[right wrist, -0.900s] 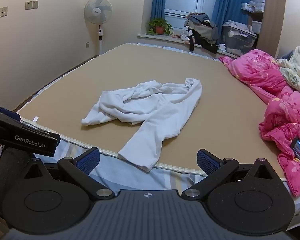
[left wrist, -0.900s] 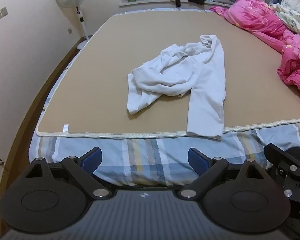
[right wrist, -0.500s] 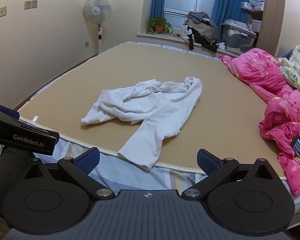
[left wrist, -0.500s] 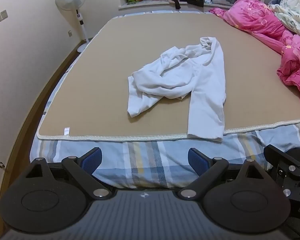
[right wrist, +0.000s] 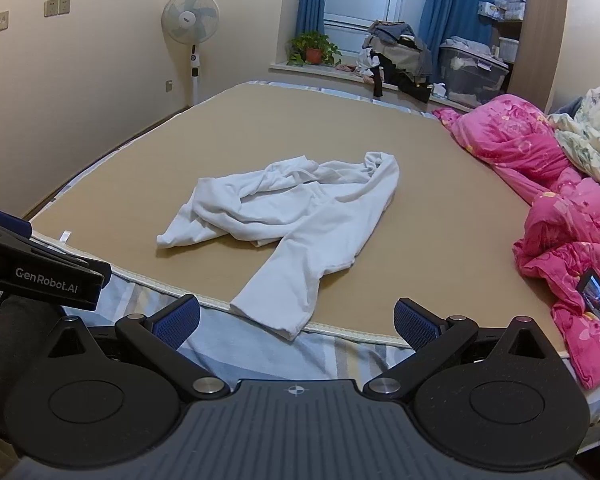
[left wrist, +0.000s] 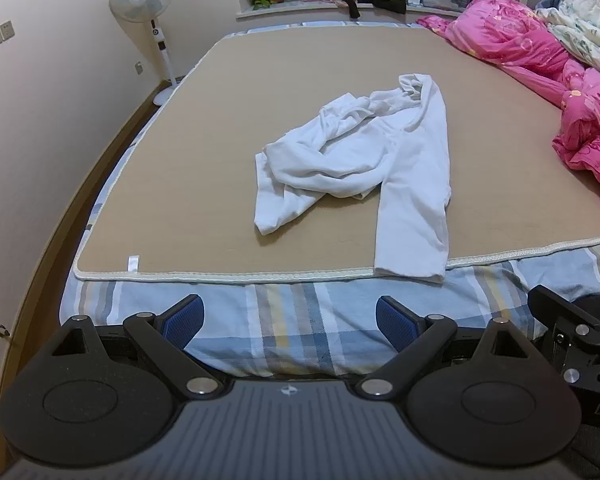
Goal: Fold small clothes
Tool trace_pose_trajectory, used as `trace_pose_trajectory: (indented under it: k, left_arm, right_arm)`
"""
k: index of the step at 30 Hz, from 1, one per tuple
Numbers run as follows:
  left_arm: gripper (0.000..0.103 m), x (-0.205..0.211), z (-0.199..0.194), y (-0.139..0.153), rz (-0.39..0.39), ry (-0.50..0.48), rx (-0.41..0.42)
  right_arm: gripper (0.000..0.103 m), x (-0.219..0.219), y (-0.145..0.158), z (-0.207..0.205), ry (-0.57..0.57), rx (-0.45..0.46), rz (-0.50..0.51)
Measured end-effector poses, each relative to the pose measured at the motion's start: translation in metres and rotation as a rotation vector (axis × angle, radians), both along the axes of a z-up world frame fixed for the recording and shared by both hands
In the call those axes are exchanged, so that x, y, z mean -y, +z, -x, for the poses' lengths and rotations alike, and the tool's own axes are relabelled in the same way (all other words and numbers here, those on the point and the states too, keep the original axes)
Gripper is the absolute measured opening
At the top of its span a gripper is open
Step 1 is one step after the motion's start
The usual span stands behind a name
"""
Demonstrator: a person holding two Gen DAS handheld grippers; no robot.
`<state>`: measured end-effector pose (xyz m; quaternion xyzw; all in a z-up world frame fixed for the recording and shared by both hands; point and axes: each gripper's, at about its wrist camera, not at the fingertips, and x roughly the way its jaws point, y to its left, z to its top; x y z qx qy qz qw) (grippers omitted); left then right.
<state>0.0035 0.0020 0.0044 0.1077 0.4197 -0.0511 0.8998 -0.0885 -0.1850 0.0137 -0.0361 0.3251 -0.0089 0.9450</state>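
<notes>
White: one crumpled garment on the mat; two grippers, left and right, both spread, empty.

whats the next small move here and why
Probably reach the right tongs forward to the near leg cuff of the white trousers, which hangs over the mat edge. Both tongs are open and empty, short of the crumpled, unfolded garment.

You get soft, even indoor light, sharp focus ahead of each gripper, and strong fisheye bending at the edges.
</notes>
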Motion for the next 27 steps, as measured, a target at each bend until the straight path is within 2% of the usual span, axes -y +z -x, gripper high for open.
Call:
trace_pose_trajectory:
  k: [27]
  left_arm:
    - [0.095, 0.0013, 0.0029, -0.0011, -0.001, -0.001, 0.004]
  right_arm:
    - [0.102, 0.0025, -0.0016, -0.0017, 0.003, -0.008, -0.005]
